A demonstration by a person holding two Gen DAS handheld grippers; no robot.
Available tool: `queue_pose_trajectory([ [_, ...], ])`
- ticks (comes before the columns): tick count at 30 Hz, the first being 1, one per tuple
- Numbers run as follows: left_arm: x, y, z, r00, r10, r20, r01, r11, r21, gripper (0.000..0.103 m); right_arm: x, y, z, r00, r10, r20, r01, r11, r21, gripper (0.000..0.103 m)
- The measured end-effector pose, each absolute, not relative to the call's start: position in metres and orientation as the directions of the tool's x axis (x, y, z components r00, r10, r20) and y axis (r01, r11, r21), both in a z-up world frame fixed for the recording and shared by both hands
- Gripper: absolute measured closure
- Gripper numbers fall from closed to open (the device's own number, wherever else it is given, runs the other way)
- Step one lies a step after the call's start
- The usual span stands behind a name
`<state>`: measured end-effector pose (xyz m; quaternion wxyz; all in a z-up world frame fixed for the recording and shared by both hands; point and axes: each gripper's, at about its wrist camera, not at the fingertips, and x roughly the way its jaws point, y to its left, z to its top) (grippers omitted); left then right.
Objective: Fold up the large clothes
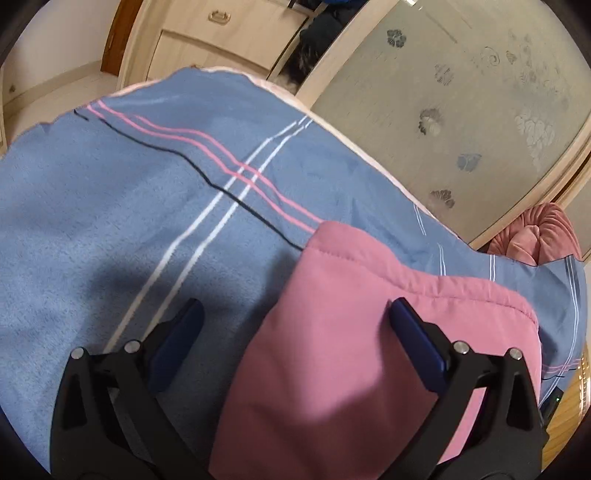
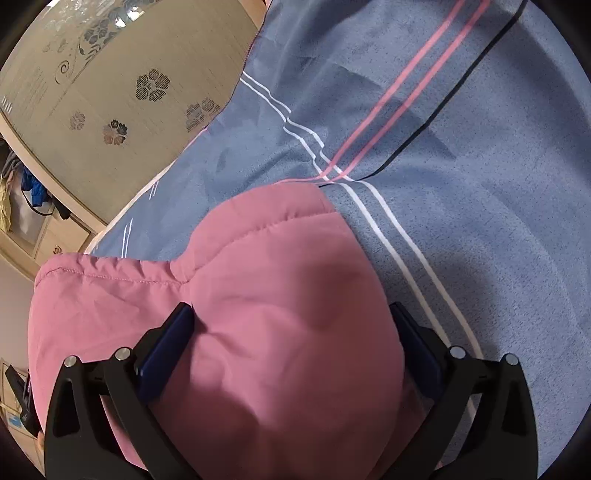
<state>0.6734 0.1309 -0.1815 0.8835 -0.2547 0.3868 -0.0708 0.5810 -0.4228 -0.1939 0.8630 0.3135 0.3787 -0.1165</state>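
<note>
A pink padded jacket (image 1: 332, 332) lies folded into a thick bundle on a blue striped bedspread (image 1: 110, 221). My left gripper (image 1: 295, 317) is open, its jaws wide apart just above the bundle's left edge; the right finger (image 1: 417, 343) is over the pink fabric, the left finger (image 1: 177, 339) over the bedspread. In the right wrist view the pink jacket (image 2: 277, 314) bulges between the wide-open jaws of my right gripper (image 2: 291, 317), with the left finger (image 2: 166, 347) against the fabric. Neither gripper is clamped on cloth.
The bedspread (image 2: 480, 221) covers a bed. A wardrobe with frosted flower-patterned sliding doors (image 1: 461, 92) stands beyond the bed's far edge. Wooden drawers (image 1: 221, 33) are at the back left. A pink tufted cushion (image 1: 535, 236) sits at the right.
</note>
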Motion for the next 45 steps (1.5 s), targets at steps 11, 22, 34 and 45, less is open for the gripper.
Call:
queue_pose_trajectory([
  [11, 0.608, 0.145, -0.128, 0.861, -0.227, -0.456, -0.04, 0.862, -0.505, 0.002, 0.53, -0.451, -0.174, 0.794, 0.183, -0.579, 0.35, 0.642, 0.682, 0.001],
  [22, 0.487, 0.052, -0.102, 0.869, -0.129, -0.478, 0.022, 0.975, -0.223, 0.002, 0.42, -0.344, -0.066, 0.87, -0.138, -0.473, 0.254, 0.948, 0.191, 0.001],
  [34, 0.472, 0.051, -0.149, 0.874, -0.113, -0.472, 0.01, 0.977, -0.215, 0.002, 0.407, -0.357, -0.16, 0.812, -0.244, -0.53, 0.424, 0.871, 0.249, 0.001],
  [45, 0.467, 0.048, -0.141, 0.886, -0.104, -0.451, 0.009, 0.978, -0.21, 0.002, 0.384, -0.387, -0.133, 0.81, -0.374, -0.451, 0.507, 0.833, 0.219, 0.001],
])
